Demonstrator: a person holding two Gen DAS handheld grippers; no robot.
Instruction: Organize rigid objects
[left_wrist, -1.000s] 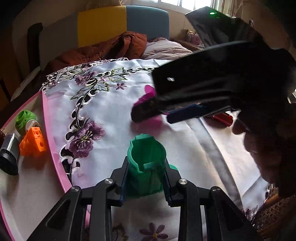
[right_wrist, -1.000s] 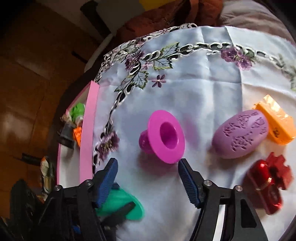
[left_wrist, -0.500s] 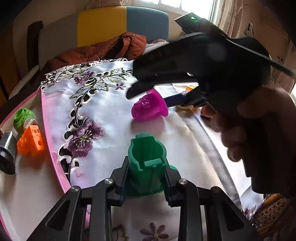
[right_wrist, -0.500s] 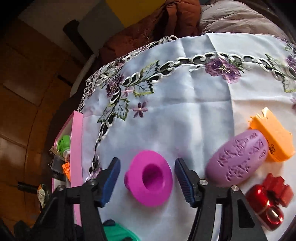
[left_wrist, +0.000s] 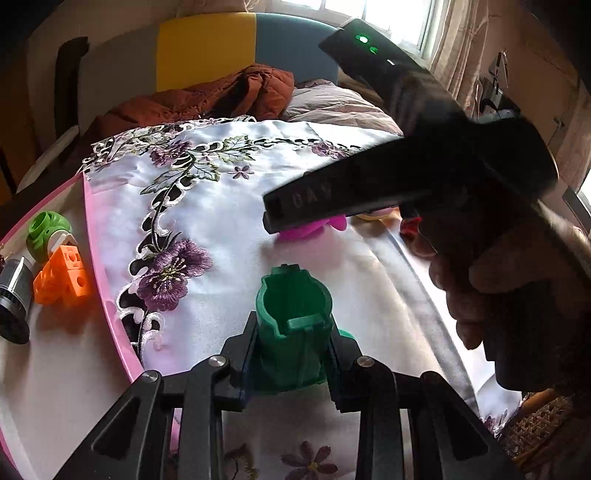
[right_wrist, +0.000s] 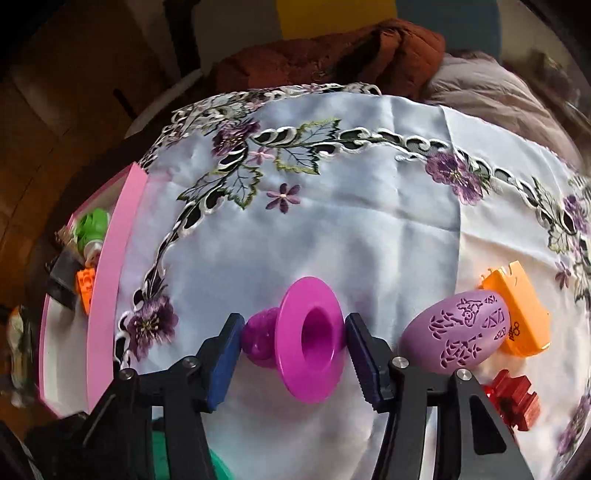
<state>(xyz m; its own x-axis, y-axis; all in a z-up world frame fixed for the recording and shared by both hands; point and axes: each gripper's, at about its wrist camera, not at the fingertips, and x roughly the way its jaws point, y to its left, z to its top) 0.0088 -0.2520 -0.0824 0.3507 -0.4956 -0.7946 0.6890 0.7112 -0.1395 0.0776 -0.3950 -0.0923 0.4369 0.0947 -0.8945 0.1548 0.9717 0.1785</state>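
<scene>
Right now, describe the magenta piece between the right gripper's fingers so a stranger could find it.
On the embroidered white tablecloth, left of the lilac patterned egg, lies the magenta flanged piece. It alone has a wide round brim around a hollow centre, like a tipped top hat.

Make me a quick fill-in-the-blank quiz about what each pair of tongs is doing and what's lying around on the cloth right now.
1. The left tongs are shut on a ____ cup-shaped piece.
2. The right tongs grip the magenta flanged piece from both ____.
3. The patterned purple egg lies against an ____ piece.
4. The small orange block sits inside the ____-rimmed tray.

Missing words: green; sides; orange; pink
</scene>
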